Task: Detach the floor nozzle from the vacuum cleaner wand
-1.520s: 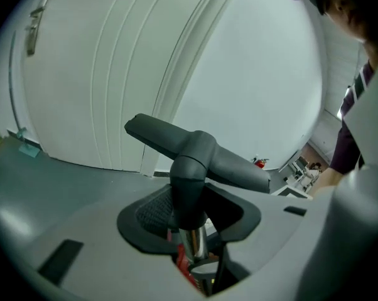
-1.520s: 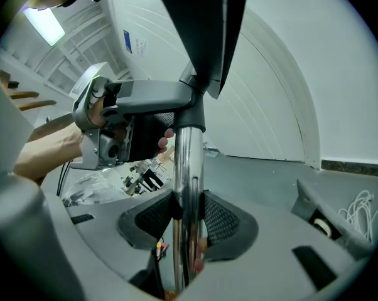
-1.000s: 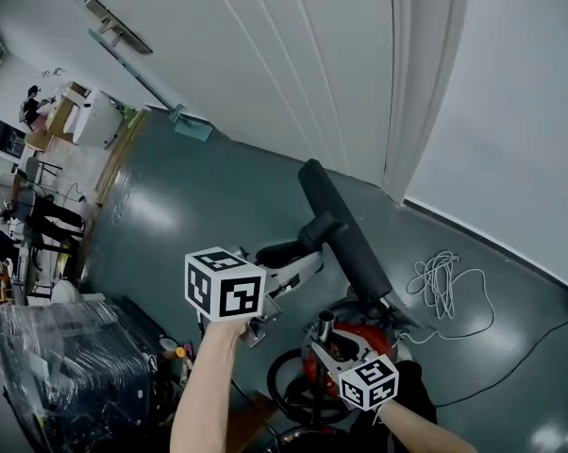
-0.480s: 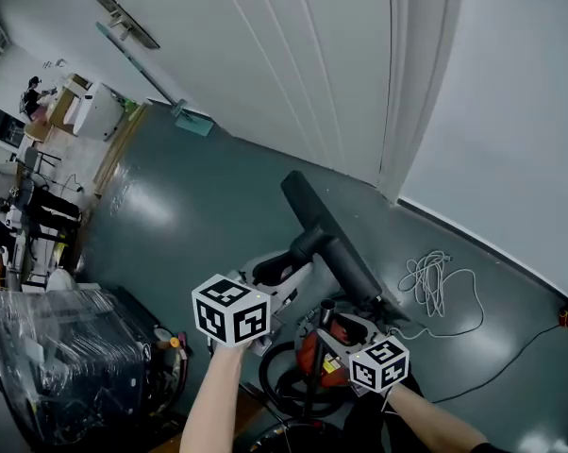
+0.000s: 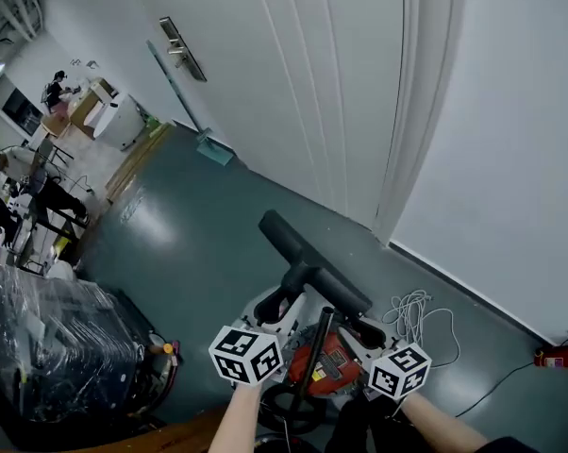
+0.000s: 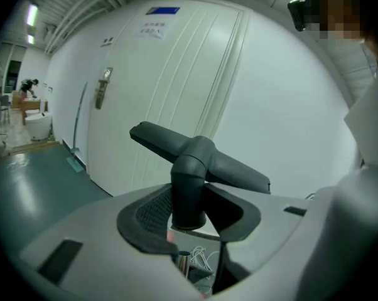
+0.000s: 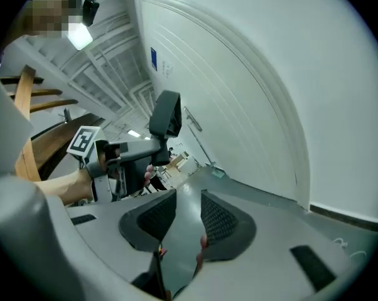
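The black floor nozzle (image 5: 310,264) is a long bar on a short neck (image 6: 189,190). My left gripper (image 5: 289,298) is shut on that neck and holds the nozzle up in front of the white door. The neck's lower end hangs free, and the chrome top of the wand (image 6: 183,263) shows below it, apart from it. In the head view the wand (image 5: 317,347) leans over the red vacuum body (image 5: 329,364). My right gripper (image 5: 348,327) is beside the wand; its jaws are closing with only floor between the pads (image 7: 217,218). In the right gripper view the nozzle (image 7: 165,115) sits in the left gripper (image 7: 156,144).
A white door with a metal handle (image 5: 175,50) and a white wall stand just behind the nozzle. A coiled white cable (image 5: 411,314) lies on the green floor at the right. A plastic-wrapped stack (image 5: 48,347) fills the lower left. A small red object (image 5: 553,355) lies by the wall.
Both grippers have risen, the left one carrying the nozzle up and away from the wand. The right gripper, earlier around the wand's top, now has nothing between its jaws.
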### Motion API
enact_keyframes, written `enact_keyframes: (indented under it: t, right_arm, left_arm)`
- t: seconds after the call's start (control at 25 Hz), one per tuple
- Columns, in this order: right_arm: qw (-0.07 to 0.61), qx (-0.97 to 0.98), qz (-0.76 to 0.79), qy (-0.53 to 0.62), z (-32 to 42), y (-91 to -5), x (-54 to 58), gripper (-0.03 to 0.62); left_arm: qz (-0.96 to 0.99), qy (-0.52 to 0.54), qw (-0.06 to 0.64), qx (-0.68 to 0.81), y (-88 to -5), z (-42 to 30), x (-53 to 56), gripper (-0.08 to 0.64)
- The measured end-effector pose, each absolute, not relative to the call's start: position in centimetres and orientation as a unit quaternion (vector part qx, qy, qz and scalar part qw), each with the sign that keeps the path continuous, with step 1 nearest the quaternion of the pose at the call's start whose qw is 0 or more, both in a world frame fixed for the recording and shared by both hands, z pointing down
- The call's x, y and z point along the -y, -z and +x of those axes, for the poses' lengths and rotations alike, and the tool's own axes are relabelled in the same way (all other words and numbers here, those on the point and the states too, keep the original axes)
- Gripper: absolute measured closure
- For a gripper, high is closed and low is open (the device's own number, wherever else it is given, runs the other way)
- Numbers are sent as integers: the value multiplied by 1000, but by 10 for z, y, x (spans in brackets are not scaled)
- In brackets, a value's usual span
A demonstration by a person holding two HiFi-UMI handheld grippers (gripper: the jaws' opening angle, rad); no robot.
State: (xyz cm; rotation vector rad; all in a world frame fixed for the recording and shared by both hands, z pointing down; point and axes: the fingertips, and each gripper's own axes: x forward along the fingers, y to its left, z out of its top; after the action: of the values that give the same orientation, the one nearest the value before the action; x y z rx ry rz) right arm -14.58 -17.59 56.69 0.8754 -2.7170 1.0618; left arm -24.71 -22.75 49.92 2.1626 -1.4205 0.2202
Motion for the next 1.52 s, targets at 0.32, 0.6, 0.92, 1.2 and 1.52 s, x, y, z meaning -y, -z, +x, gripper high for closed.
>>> enact_keyframes:
  t: [0.32, 0.6, 0.92, 1.2, 1.52]
  right_arm:
    - [20, 908, 286, -304, -119, -467, 154, 572]
    - [8, 929, 275, -247, -111, -398, 136, 575]
    - [0, 933, 291, -210, -106, -380, 142, 575]
    - [-1, 933, 297, -205, -108, -378, 144, 575]
    - [-8, 934, 295, -200, -117, -373, 148, 575]
  left_arm:
    - [758, -35, 224, 611, -424, -248, 172, 402]
    - [724, -12, 188, 664, -367, -258, 140, 402]
    - [716, -24, 154, 681, -354, -258, 119, 402]
    - [714, -20, 152, 684, -352, -265, 117, 402]
    - [712, -22, 150, 686, -355, -269, 117, 402]
